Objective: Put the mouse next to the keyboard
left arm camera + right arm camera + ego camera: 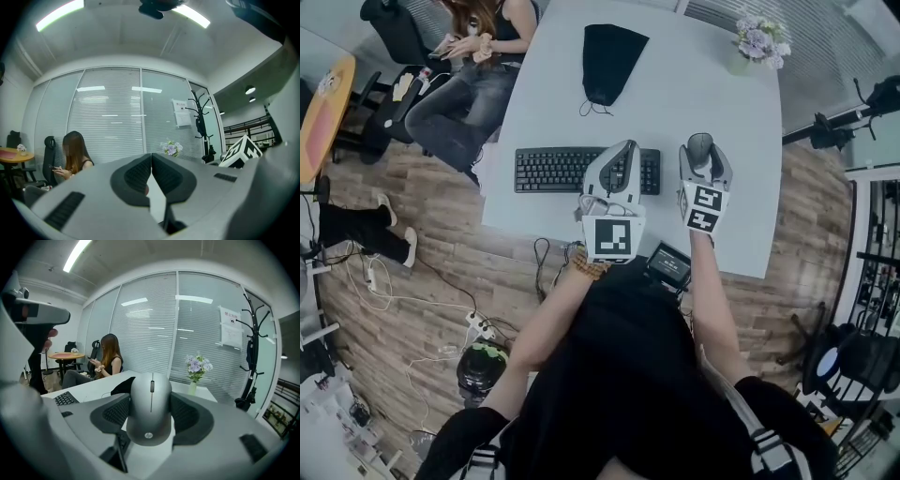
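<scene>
Right gripper [151,414] jaws clamped on the mouse [151,405], one pad on each side, mouse's front end pointing away from the camera. Grey mouse, scroll wheel on top, small round logo on the back end, looks like "hp". Left gripper [151,174] jaws closed pad to pad, nothing between them.

Head view only: both grippers sit side by side over the near edge of the white surface [694,94]. The left one is above the right end of the black keyboard [567,171], and the right one holds the mouse just past that end, near the surface's near right corner. Can't tell if the mouse touches the surface. A black bag [607,58] lies toward the far edge, and a vase of flowers [759,39] is at the far right corner. A seated person [478,56] is off the far left corner.

Right gripper view only: logo and wheel detail, plus a sliver of keyboard keys low at the left. A paper notice [229,326] hangs on the glass wall with print too small to read, and a coat stand [251,348] is at the right.

Left gripper view only: the right gripper's marker cube [241,152] at its right, black-and-white square pattern, no letters. This view shows no mouse and no keyboard. The flowers, the notice and the person appear in both gripper views.
</scene>
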{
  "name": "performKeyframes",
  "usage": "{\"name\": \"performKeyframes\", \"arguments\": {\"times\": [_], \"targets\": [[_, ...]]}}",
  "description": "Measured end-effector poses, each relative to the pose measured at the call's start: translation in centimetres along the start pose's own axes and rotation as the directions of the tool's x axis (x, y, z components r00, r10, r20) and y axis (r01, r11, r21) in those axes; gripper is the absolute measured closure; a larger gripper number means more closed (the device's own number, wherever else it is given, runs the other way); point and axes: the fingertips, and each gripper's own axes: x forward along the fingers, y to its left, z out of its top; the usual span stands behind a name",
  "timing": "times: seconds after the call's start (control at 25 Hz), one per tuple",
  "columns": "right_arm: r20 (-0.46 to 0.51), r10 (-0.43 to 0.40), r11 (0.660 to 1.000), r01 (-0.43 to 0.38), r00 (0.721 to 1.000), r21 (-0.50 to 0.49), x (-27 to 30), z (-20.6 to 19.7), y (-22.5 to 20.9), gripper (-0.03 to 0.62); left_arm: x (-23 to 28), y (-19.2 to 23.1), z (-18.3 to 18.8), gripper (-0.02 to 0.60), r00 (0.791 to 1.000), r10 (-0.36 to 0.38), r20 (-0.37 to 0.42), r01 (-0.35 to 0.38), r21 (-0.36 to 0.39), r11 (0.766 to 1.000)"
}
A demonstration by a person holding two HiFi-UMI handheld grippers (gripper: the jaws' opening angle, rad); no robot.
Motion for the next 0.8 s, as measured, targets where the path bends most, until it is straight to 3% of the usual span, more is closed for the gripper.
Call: {"name": "performKeyframes", "arguments": {"times": [0.8], "targets": [[-0.151, 0.025, 0.997, -0.013, 0.988, 0.081, 2.4, -7.0, 0.0, 0.319, 0.3, -1.0, -2.0, 0.569, 0.998, -0.016, -0.054, 0.017, 0.015, 1.000]]}}
